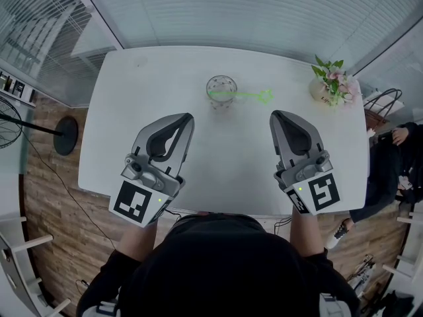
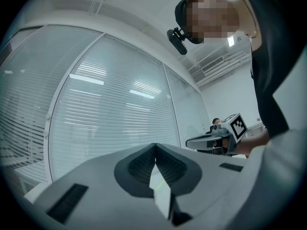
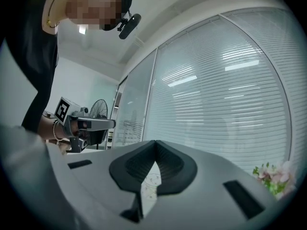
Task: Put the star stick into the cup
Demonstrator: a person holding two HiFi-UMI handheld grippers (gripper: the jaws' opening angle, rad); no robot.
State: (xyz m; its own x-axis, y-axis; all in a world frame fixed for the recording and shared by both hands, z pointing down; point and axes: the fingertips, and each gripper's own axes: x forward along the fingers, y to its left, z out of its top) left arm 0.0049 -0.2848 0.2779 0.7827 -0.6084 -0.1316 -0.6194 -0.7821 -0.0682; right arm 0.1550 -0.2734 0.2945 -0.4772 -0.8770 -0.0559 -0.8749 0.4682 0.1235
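Hard to tell in head view whether the plain end of the star stick [image 1: 246, 96] sat inside the cup [image 1: 221, 91] or just ran past it. The green line crossed the clear glass. Its star end lay on the table [image 1: 132, 111] right of the cup, toward the flower vase [image 1: 332, 88]. The fan [image 1: 66, 136] at the left edge was cut off, as was a second person [image 1: 390, 164] at the right edge. Wearer's hands were mostly hidden behind the marker cubes. Count: 1 cup, 1 stick, 1 vase, 1 table, 2 grippers. Both the left gripper [image 1: 188, 119] & right gripper [image 1: 275, 116] hovered over the table on the wearer's side of the cup, well apart from it & from each other. Each had jaws together w/ nothing between them.
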